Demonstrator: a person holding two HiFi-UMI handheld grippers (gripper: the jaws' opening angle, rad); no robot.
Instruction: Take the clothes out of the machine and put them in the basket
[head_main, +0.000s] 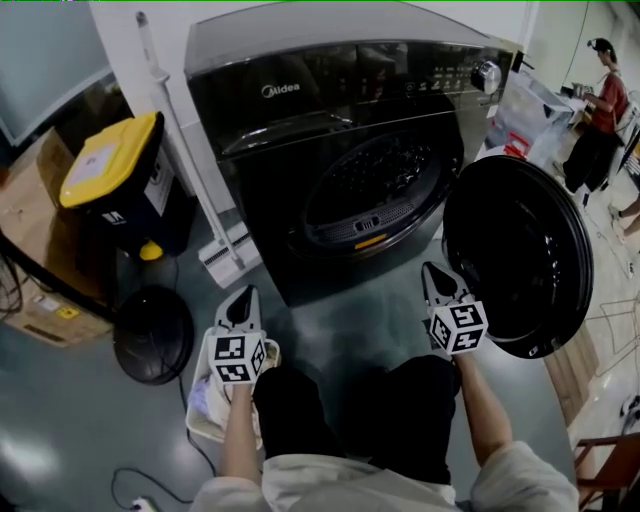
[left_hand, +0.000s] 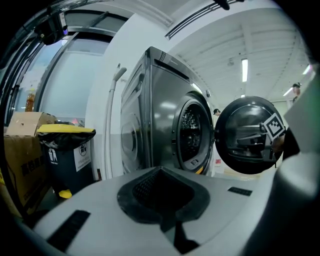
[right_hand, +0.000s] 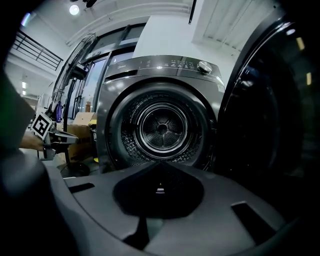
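The dark front-loading washing machine (head_main: 330, 150) stands ahead with its round door (head_main: 520, 255) swung open to the right. In the right gripper view the steel drum (right_hand: 162, 127) shows no clothes. My left gripper (head_main: 241, 297) and right gripper (head_main: 434, 272) hover side by side in front of the machine, both shut and holding nothing. Their jaws meet at a tip in the left gripper (left_hand: 160, 170) and right gripper (right_hand: 159, 165) views. A white basket (head_main: 197, 425) with pale cloth inside sits on the floor under my left forearm, mostly hidden.
A yellow-lidded bin (head_main: 115, 165) and a cardboard box (head_main: 40, 300) stand at the left. A black round object (head_main: 153, 335) lies on the floor, and a white pole tool (head_main: 215, 250) leans by the machine. A person (head_main: 600, 110) stands at the far right.
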